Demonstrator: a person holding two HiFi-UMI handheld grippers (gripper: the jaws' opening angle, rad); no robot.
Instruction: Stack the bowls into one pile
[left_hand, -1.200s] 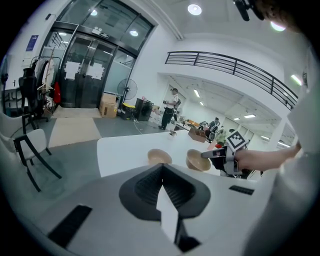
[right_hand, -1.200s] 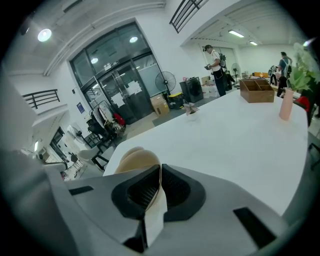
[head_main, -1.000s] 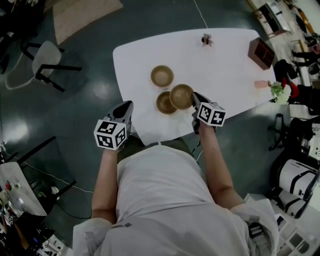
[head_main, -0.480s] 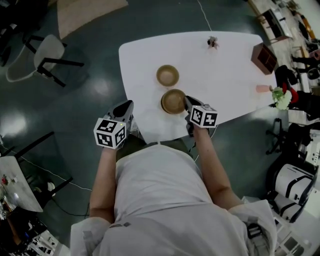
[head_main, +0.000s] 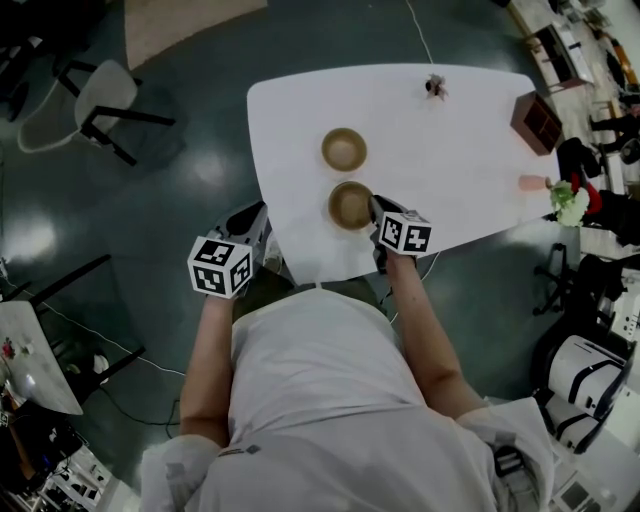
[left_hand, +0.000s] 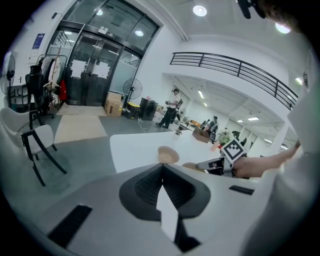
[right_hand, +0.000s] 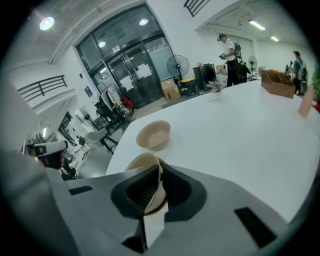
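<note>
Two tan wooden bowls show on the white table (head_main: 450, 150). The far bowl (head_main: 344, 149) (right_hand: 154, 135) (left_hand: 168, 155) stands alone. The near bowl (head_main: 351, 205) (right_hand: 141, 165) sits over another bowl near the table's front edge, so only one outline shows from above. My right gripper (head_main: 374, 207) (right_hand: 158, 170) is shut on the right rim of this near bowl, the rim running between its pads. Off the table's front left corner, my left gripper (head_main: 260, 210) (left_hand: 162, 167) is shut with nothing in it.
A brown wooden box (head_main: 536, 122) stands at the table's far right, with a pink cup (head_main: 531, 183) and a plant (head_main: 568, 203) near the right edge. A small object (head_main: 435, 87) lies at the far edge. A chair (head_main: 105, 100) stands on the floor to the left.
My right gripper has carried its bowl left and down, from beside the near bowl to directly over it. The left gripper has barely shifted.
</note>
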